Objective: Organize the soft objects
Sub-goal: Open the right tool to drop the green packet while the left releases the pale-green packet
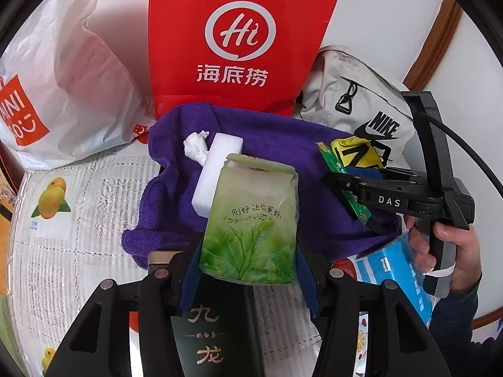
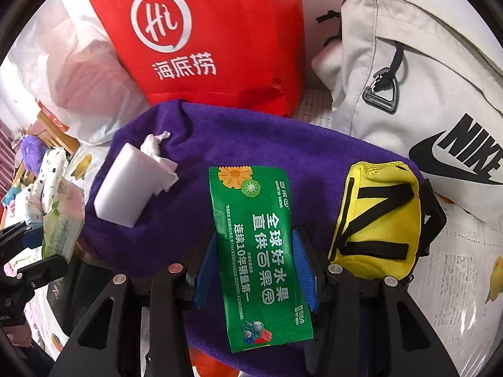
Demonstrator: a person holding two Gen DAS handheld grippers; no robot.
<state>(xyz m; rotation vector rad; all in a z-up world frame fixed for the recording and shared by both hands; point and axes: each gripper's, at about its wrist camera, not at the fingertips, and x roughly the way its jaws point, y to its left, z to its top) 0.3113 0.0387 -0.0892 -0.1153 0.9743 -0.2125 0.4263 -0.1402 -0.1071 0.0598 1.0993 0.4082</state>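
Left hand-held gripper (image 1: 248, 251) clamped on green tissue pack (image 1: 251, 220), held over purple towel (image 1: 267, 144). Right hand-held gripper (image 2: 256, 267) clamped on green wet-wipe sachet (image 2: 257, 251), above the same towel beside yellow pouch (image 2: 377, 216).

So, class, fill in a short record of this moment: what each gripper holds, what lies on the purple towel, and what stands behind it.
left gripper: shut on green tissue pack
right gripper: shut on green wipe sachet
on purple towel: white sponge block, crumpled tissue, yellow pouch
behind towel: red bag, grey Nike bag
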